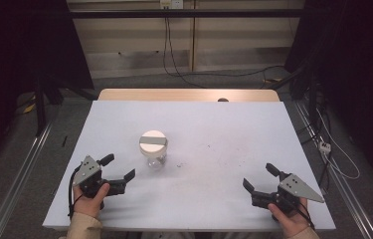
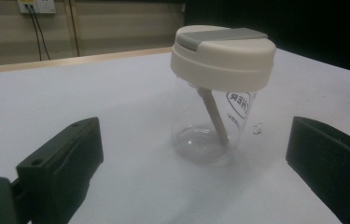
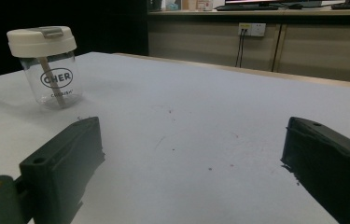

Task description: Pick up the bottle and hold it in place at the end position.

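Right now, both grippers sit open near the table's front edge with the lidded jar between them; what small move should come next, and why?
Probably ease the left gripper forward toward the jar. It is the nearer one, its jaws stand open with nothing between them, and the jar stands upright and untouched just ahead of it. The right gripper is much farther off.

Your jar (image 1: 153, 148) is clear, see-through, with a cream-white lid (image 2: 223, 55) crossed by a grey band (image 2: 220, 35) on top. Its side carries dark lettering inside an oval outline (image 3: 56, 78). Inside it you have a beige stick (image 2: 213, 115). The tabletop (image 1: 224, 149) is pale, bluish white, flecked with small dark specks, and its far edge looks like light wood, though that strip is dim. Both your grippers, left gripper (image 1: 119, 172) and right gripper (image 1: 258, 178), are black, each topped by a grey plate.
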`<state>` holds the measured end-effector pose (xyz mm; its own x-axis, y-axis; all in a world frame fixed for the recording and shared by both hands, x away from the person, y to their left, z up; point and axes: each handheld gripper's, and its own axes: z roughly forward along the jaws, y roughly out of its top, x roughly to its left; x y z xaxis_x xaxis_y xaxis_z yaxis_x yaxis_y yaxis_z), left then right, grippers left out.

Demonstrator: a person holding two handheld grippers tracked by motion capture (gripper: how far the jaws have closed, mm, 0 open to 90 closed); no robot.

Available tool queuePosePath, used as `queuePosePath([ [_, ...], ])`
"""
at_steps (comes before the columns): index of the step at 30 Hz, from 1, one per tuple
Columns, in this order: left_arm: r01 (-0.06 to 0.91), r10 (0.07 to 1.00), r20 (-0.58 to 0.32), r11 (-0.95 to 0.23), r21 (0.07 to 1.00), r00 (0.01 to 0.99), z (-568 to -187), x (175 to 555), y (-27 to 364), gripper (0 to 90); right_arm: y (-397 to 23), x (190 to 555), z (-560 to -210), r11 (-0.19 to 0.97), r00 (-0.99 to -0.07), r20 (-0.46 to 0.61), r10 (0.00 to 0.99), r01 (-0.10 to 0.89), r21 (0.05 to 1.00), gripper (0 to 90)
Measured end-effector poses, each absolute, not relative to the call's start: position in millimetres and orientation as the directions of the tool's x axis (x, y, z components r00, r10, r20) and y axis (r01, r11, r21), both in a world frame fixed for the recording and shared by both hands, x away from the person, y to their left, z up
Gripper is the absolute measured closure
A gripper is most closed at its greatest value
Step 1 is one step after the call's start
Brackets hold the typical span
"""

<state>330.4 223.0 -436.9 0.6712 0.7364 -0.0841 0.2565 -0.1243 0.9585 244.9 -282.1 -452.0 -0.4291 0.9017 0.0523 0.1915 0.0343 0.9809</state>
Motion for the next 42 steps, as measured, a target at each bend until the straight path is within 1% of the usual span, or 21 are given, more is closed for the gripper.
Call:
queuePosePath([
  [13,0.251,0.722,-0.086,-0.124,0.960,0.687,-433,330,204,2.9,-284,244,-451,0.036,-0.419,0.047,0.907,0.188,0.982,4.7],
  [19,0.271,0.743,-0.092,-0.124,0.955,0.663,-433,330,197,2.8,-282,245,-451,0.041,-0.422,0.043,0.906,0.187,0.982,4.8],
  [27,0.284,0.762,-0.074,-0.148,0.948,0.644,-435,333,181,3.0,-282,245,-451,0.035,-0.416,0.048,0.908,0.190,0.981,5.1],
  [33,0.302,0.795,-0.088,-0.124,0.945,0.600,-436,338,168,3.1,-282,246,-451,0.034,-0.417,0.048,0.908,0.186,0.982,5.2],
  [42,0.326,0.817,-0.066,-0.154,0.933,0.573,-441,345,157,4.0,-283,246,-451,0.035,-0.416,0.046,0.908,0.184,0.982,5.3],
])
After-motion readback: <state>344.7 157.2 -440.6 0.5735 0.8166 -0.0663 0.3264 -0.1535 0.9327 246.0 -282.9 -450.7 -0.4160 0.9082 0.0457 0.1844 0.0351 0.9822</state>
